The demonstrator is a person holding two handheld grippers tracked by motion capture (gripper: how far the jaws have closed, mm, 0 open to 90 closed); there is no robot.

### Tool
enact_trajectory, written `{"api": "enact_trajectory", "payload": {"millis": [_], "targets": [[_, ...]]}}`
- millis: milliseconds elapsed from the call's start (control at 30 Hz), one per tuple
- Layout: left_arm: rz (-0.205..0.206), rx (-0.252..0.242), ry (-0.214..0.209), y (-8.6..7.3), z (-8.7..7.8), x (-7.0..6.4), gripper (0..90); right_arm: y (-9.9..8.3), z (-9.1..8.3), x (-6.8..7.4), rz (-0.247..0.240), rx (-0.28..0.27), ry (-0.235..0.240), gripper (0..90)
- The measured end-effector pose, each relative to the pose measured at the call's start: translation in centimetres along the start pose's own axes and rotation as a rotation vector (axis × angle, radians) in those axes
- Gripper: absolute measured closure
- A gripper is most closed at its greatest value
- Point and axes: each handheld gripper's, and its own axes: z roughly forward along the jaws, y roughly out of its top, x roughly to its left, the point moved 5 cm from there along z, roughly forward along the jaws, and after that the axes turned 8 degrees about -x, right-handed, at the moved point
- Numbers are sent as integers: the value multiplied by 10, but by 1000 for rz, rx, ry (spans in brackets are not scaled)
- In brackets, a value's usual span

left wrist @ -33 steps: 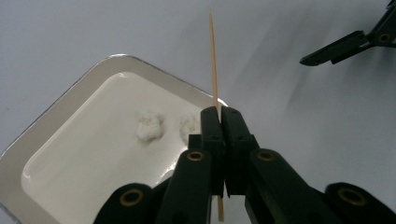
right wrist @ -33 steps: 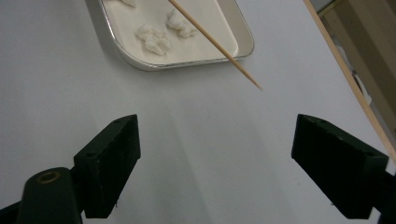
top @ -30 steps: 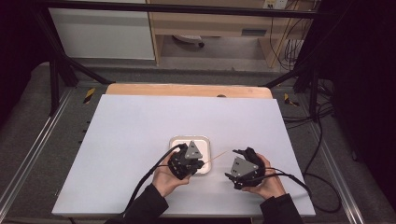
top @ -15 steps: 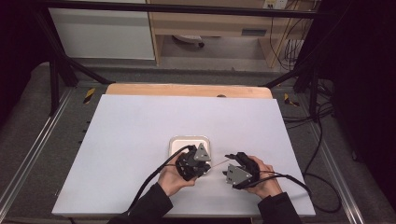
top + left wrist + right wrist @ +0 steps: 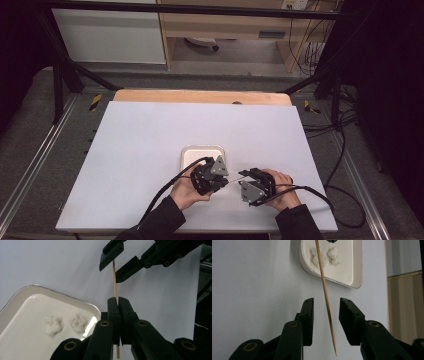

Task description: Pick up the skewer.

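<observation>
My left gripper point(image 5: 117, 300) is shut on a thin wooden skewer point(image 5: 115, 280), which runs on from its jaws toward the other hand. The skewer's far end lies between the spread jaws of my right gripper point(image 5: 112, 271). In the right gripper view, the right gripper point(image 5: 326, 302) stands open with the skewer point(image 5: 324, 290) passing slantwise through the gap, touching neither pad. From above, the left gripper point(image 5: 224, 179) and right gripper point(image 5: 245, 178) face each other just in front of a white tray point(image 5: 200, 152).
The tray point(image 5: 25, 315) holds two white fluffy lumps point(image 5: 53, 325) point(image 5: 78, 323) and sits beside the left jaws. The white table top point(image 5: 150, 135) stretches wide to the left and back. A wooden strip point(image 5: 200, 96) borders its far edge.
Both hands have drawn closer together. The left gripper shifted right and nearer the front edge, the right gripper shifted left, and the skewer's free end now lies between the right jaws.
</observation>
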Motion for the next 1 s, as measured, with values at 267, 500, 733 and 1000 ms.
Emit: {"api": "enact_trajectory", "payload": {"millis": [267,500,733,1000], "targets": [[6,6,-11,0,2,-1,889,1,0,2,-50,-9,23,785],[14,12,-17,-1,2,-1,889,1,1,3,-77,-9,45,866],[7,15,-18,-1,3,0,888,1,1,4,-103,-4,41,889],[4,60,-13,-4,4,3,815,1,1,4,-108,19,52,893]]}}
